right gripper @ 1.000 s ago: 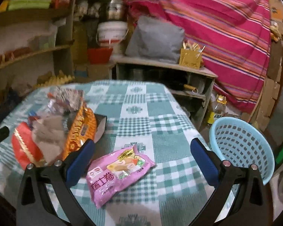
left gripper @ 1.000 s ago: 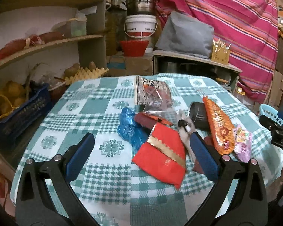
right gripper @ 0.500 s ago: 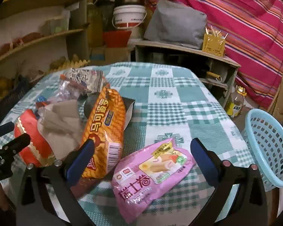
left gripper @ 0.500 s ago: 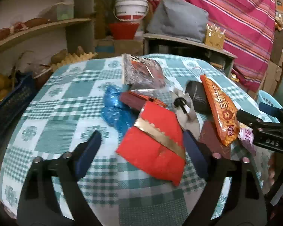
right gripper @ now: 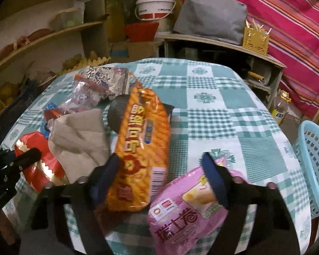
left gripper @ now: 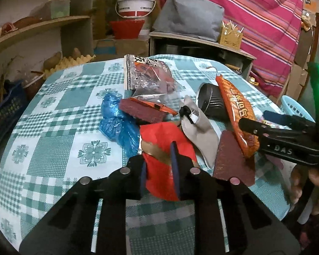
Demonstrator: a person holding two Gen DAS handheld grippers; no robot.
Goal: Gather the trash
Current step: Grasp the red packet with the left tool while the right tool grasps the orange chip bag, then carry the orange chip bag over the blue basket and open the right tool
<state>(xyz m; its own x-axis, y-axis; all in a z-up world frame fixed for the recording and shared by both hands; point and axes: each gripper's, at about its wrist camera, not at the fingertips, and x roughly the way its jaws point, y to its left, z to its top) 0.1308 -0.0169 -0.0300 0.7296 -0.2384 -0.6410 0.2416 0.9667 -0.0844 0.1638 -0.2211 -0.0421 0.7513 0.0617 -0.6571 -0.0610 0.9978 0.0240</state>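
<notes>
1. A counter (left gripper: 53,131) with a green-and-white checked cloth carries a heap of trash.
2. Left claw (left gripper: 159,165): its jaws are closing, with a red packet (left gripper: 161,140) between them at the near edge of the heap. The blue pads (left gripper: 174,165) touch and crumple the packet.
3. Right claw (right gripper: 161,178): its jaws are closing but stand apart. An orange snack bag (right gripper: 142,140) lies between them; the right pad rests over a pink wrapper (right gripper: 180,212).
4. Other trash in the heap: a blue plastic bag (left gripper: 117,123) on the left, a grey pouch (left gripper: 200,127) in the middle, a dark can (left gripper: 210,104) farther off.
5. A light blue basket (right gripper: 314,159) stands off the counter's right edge.
</notes>
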